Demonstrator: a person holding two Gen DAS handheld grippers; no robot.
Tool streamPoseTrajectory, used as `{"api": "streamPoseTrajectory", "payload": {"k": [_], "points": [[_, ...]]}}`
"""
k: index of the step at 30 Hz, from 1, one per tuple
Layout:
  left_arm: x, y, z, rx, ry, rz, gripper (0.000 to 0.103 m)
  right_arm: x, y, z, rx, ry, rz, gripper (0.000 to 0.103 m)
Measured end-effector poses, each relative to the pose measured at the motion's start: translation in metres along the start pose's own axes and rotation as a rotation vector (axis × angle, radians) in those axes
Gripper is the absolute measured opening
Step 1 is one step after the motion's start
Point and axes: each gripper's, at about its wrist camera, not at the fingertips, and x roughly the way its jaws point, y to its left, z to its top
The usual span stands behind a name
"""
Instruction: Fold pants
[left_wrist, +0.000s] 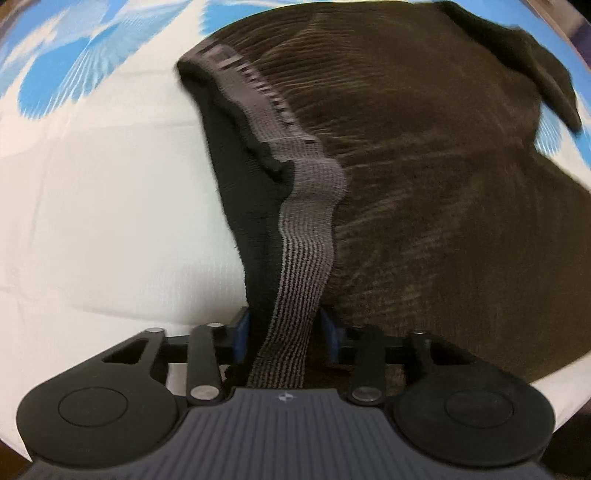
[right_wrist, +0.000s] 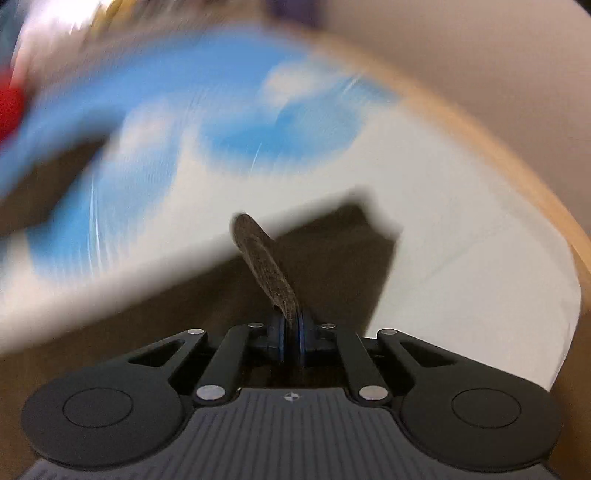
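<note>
Both tongs (left_wrist: 284, 332) (right_wrist: 291, 332) on pants (left_wrist: 424, 184)

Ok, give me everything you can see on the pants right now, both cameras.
The pants are dark brown, ribbed like corduroy, with a grey knitted elastic waistband and black lining showing at the opening. They lie spread on the white and blue sheet, one corner flipped up at the far end. The left gripper has the waistband running between its fingers. The right gripper is pinched shut on a raised strip of the fabric. The right view is motion-blurred, so finer detail there is unclear.
</note>
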Motion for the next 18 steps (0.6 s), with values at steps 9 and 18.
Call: {"api": "streamPoseTrajectory", "payload": {"k": [9, 18], "points": [[-0.020, 0.005, -0.023, 0.076, -0.029, 0.052, 0.018, 0.001, -0.124, -0.036, 0.405, 0.273, -0.151, 0.006], [-0.046, -0.017, -0.018, 0.129, -0.108, 0.145, 0.021, -0.024, -0.136, -0.038, 0.275, 0.176, -0.306, 0.016]]}}
